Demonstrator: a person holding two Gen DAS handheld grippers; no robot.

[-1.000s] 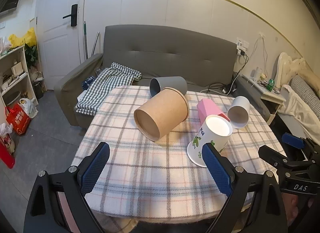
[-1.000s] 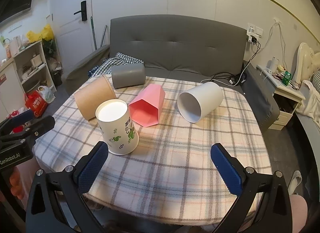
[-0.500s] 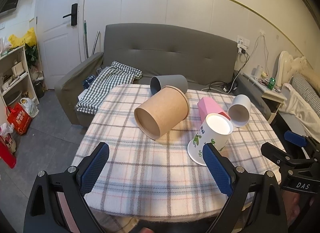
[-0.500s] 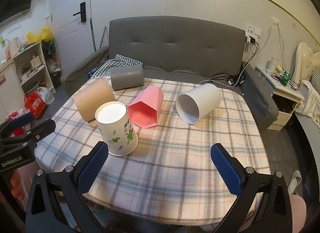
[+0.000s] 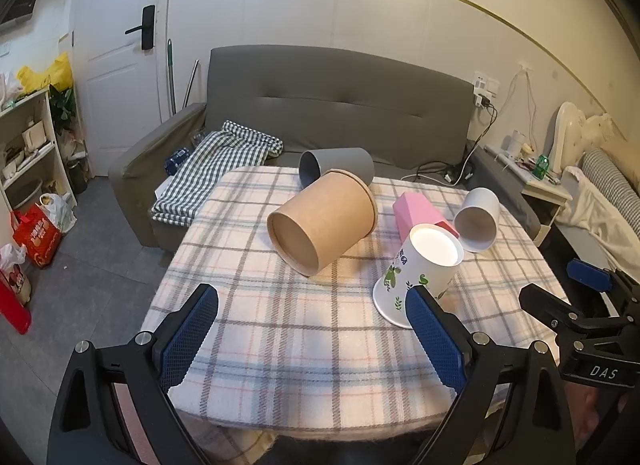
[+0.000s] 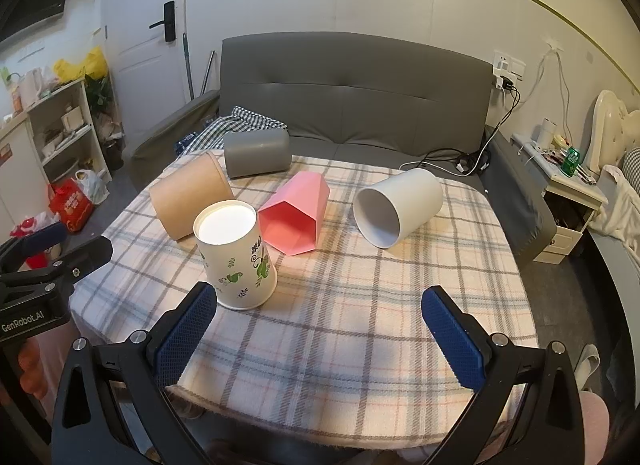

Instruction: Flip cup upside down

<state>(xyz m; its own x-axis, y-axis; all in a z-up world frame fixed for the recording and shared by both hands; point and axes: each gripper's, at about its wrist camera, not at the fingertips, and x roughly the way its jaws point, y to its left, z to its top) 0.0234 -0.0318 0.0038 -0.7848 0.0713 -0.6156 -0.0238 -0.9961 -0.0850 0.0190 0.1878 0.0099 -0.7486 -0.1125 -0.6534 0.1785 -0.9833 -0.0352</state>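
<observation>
A white paper cup with green leaf print stands upside down on the plaid table, its wide rim on the cloth; it also shows in the left wrist view. A brown paper cup, a grey cup, a pink hexagonal cup and a white cup lie on their sides. My left gripper is open and empty above the near table edge. My right gripper is open and empty, just in front of the printed cup.
The plaid-cloth table stands in front of a grey sofa with a checked cloth on it. A shelf and bags stand at the left, a nightstand and bed at the right.
Both grippers have drawn back slightly from the table, so the cups look a little farther away. The cups have not moved. Both grippers stay open.
</observation>
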